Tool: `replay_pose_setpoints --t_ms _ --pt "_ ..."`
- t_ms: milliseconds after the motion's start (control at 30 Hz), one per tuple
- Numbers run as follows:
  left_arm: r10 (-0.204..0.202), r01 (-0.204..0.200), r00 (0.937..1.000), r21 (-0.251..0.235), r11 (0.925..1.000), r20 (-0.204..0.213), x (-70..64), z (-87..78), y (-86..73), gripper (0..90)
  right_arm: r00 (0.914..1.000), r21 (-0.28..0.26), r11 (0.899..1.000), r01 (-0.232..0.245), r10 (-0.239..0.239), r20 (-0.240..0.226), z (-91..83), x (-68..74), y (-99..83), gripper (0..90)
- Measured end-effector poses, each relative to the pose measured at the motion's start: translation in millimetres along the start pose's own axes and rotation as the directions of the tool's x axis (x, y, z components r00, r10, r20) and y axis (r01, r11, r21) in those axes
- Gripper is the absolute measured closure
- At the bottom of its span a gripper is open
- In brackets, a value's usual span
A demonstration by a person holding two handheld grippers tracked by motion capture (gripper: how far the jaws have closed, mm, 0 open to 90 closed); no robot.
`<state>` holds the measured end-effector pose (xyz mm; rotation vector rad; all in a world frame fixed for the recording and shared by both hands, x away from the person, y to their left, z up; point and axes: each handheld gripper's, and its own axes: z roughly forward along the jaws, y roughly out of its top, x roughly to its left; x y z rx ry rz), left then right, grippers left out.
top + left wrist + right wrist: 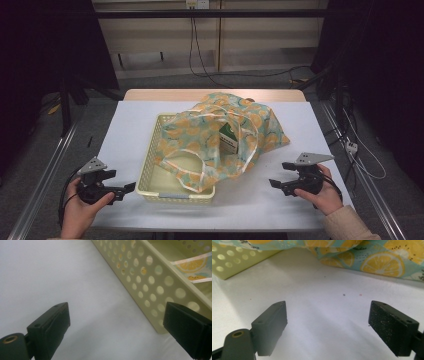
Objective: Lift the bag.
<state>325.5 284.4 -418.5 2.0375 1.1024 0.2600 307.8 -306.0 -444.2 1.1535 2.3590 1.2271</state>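
View across the table (pixel 120 150), covered in a white sheet; both grippers rest low at the near edge, one to each side of the work. The lemon-print bag (pixel 225 135), a thin translucent plastic carrier, lies slumped half inside the pale yellow perforated basket (pixel 150 150) and half spilling over its right rim onto the sheet; a green-and-white carton (pixel 228 137) shows through the bag's mouth near the middle. Left gripper (pixel 120 192): jaws spread wide, holding nothing, just beside the basket's near left corner; its own view looks along the basket's perforated wall (pixel 140 272). Right gripper (pixel 280 175): jaws likewise wide apart and empty, near the bag's right-hand fold but not touching it; the lemon print (pixel 382 263) fills the top of its view.

Handling, as judged: the bag is light, limp and probably slippery, so it will crumple and slide rather than lift as a body; the looped white-edged handles (pixel 200 167) draped into the basket look the surest hold; the carton would shift inside once the film is raised. The basket is stiff but light, and may drag along if the film snags its rim.

Room: bare sheet lies on both flanks and in front of the basket; the table's near edge is close beneath both hands, the far edge just behind the bag.
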Motion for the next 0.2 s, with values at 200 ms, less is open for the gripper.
replay_pose_setpoints --t_ms 200 --pt "0.002 -0.002 1.0 0.005 1.0 0.004 -1.0 3.7 -0.1 7.3 1.0 0.002 1.0 -0.003 0.003 0.003 0.6 0.3 -1.1 15.1"
